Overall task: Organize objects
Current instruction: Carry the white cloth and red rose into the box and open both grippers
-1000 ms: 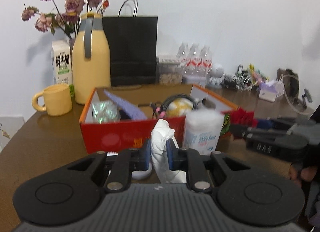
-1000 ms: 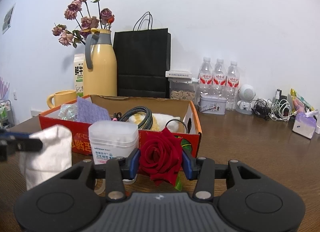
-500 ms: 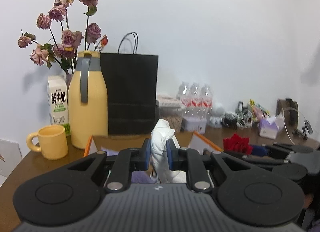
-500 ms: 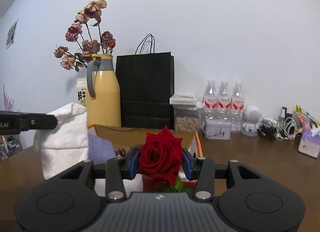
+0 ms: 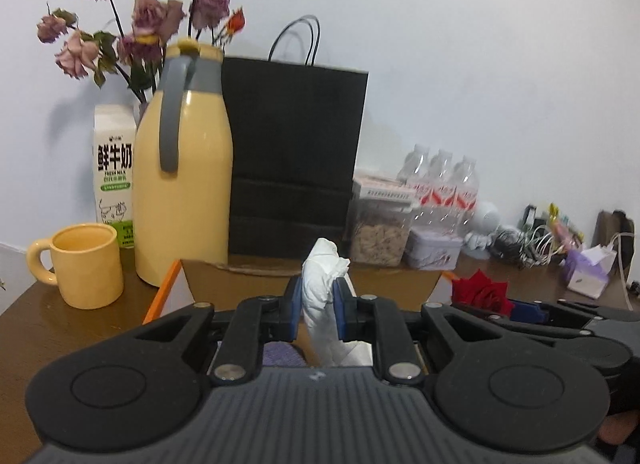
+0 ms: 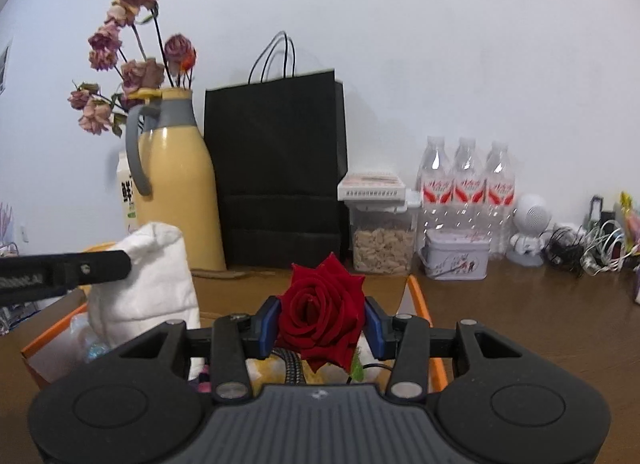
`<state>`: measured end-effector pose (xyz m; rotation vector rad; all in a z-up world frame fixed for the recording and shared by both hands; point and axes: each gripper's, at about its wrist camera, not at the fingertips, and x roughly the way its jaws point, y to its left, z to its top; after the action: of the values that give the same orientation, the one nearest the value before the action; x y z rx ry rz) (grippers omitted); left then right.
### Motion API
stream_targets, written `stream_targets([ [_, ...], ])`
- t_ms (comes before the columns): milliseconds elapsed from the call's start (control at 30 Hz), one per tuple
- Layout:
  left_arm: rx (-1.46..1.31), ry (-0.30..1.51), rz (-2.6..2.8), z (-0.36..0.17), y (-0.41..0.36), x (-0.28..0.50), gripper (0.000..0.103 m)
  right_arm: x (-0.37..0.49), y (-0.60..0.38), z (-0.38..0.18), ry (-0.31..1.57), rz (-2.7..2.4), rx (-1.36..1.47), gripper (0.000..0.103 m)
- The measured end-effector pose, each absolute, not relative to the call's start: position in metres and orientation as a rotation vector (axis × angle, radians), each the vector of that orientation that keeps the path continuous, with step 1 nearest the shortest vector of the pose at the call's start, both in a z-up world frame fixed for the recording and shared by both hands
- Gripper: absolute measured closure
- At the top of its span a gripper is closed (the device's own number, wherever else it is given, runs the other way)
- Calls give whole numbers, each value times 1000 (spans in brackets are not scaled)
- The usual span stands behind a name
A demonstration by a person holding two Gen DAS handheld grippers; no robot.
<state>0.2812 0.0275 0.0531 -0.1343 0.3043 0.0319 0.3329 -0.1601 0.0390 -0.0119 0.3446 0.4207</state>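
Carry both loads past the orange box [image 6: 422, 304] rim at lower centre before letting go, keeping them level. The right gripper [image 6: 320, 322] clamps the red rose [image 6: 320, 316] at centre frame; the left gripper [image 5: 316, 304] pinches the white tissue [image 5: 322, 284]. 1 second earlier the box interior lay in view ahead; both hands have since advanced over it.
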Motion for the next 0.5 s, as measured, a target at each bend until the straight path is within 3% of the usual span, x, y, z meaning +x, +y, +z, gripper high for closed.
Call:
stream_targets([
  [200, -127, 340, 44, 40, 31, 293, 83, 344, -166, 26, 393, 421, 1, 58],
  [233, -127, 345, 47, 39, 31, 294, 75, 345, -167, 25, 397, 418, 3, 55],
  [267, -124, 347, 47, 37, 31, 294, 60, 344, -168, 25, 398, 418, 5, 51],
  [300, -120, 345, 48, 36, 31, 294, 51, 344, -168, 25, 397, 416, 7, 43],
  [367, -115, 334, 60, 36, 30, 292, 9, 342, -169, 25, 388, 413, 13, 21],
  [400, -115, 323, 72, 36, 30, 291, 0, 341, -170, 25, 382, 413, 16, 7],
  [433, -116, 306, 91, 37, 30, 289, 0, 339, -170, 25, 375, 410, 19, 0],
  [500, -114, 302, 108, 39, 31, 288, 0, 337, -171, 25, 369, 395, 15, 0],
])
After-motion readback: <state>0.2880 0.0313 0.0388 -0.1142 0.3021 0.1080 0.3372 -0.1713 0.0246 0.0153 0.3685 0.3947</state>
